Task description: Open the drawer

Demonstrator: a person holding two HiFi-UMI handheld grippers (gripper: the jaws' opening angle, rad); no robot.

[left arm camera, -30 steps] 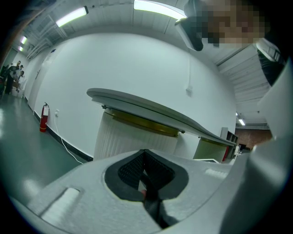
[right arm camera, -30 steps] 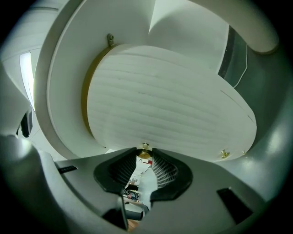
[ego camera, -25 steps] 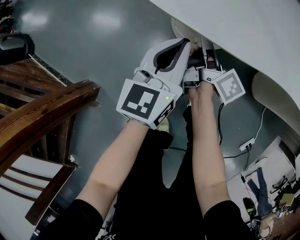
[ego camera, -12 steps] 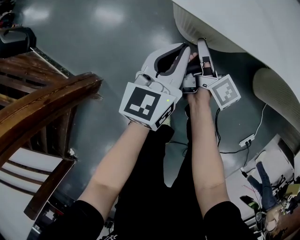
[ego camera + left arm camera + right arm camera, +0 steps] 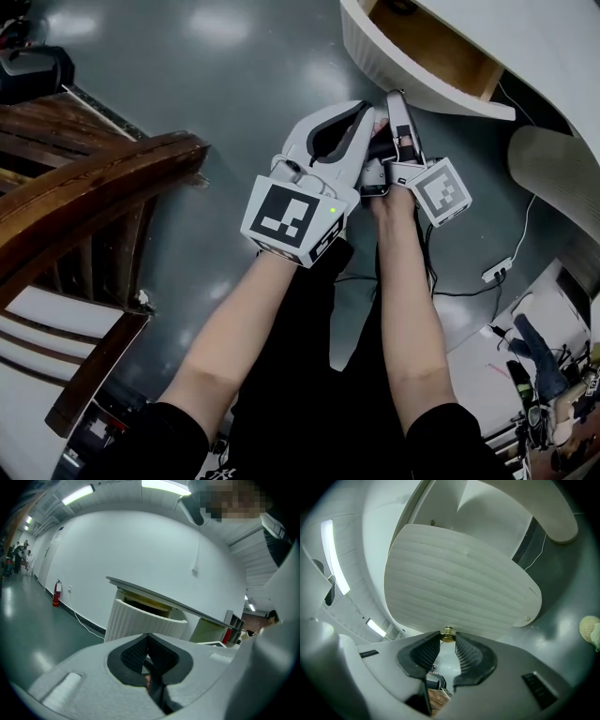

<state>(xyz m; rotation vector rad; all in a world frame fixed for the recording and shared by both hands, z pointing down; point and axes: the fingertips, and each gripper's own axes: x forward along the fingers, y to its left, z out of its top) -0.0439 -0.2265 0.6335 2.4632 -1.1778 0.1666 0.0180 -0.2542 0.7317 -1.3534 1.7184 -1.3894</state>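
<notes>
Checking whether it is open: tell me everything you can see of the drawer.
The drawer has a white, curved, ribbed front and a bare wood-coloured inside. It stands pulled out from under the white tabletop. A small brass knob sits on the front, and the right gripper is shut on it.

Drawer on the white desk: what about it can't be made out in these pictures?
- Contents of the white ribbed drawer: head view, cut off by the top edge and covered by the white desk top; left gripper view, only a dark gap.
- The small brass knob: head view, hidden behind the right tool.
- Drawer's depth: right gripper view, blocked by its own front.
</notes>
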